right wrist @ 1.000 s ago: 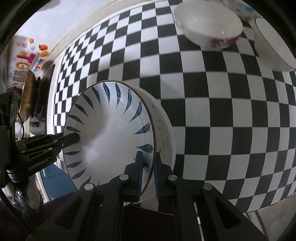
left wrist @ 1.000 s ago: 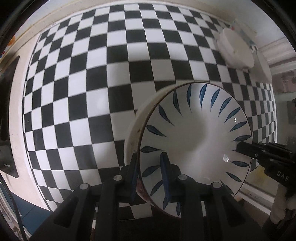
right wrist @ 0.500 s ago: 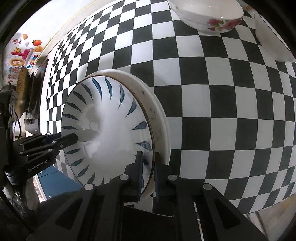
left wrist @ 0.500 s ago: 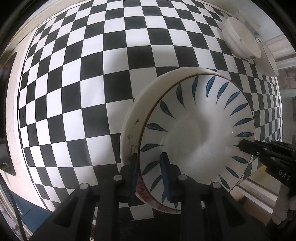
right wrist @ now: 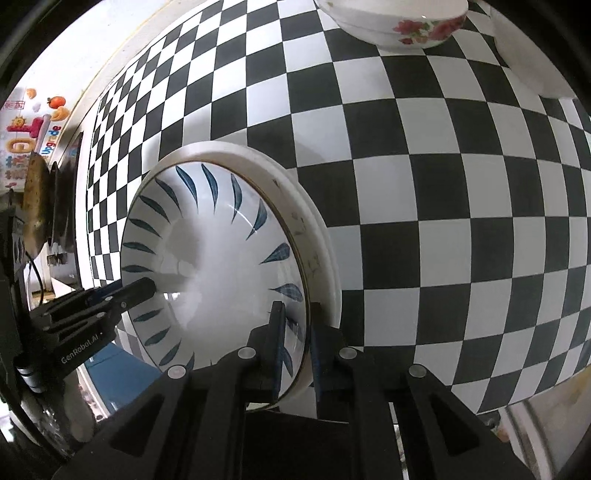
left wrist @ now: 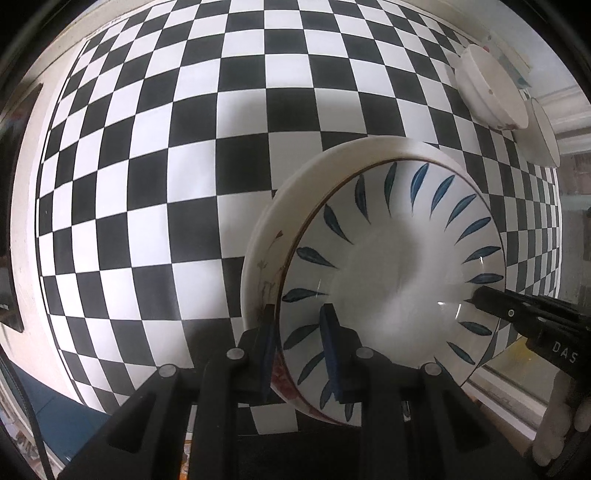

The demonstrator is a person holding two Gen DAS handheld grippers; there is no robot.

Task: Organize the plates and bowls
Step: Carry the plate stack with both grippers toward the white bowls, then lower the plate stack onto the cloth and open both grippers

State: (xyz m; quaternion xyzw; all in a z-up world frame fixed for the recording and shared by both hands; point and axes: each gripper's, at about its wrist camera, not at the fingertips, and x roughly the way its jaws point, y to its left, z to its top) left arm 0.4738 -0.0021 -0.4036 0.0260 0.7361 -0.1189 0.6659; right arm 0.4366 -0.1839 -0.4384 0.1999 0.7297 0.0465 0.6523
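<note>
The left gripper (left wrist: 301,347) and right gripper (right wrist: 293,341) each have jaws clamped on opposite rims of the blue-leaf bowl (left wrist: 391,280), nested in a white bowl (left wrist: 295,199) above the checkered bench (left wrist: 184,147). A floral bowl (right wrist: 399,22) sits at 12 o'clock in the right view.

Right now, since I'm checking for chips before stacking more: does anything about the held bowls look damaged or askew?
No chips or cracks show. The blue-leaf bowl sits nested in a white bowl, both gripped at opposite rims by the left claw and right claw. Nothing stands out.
</note>
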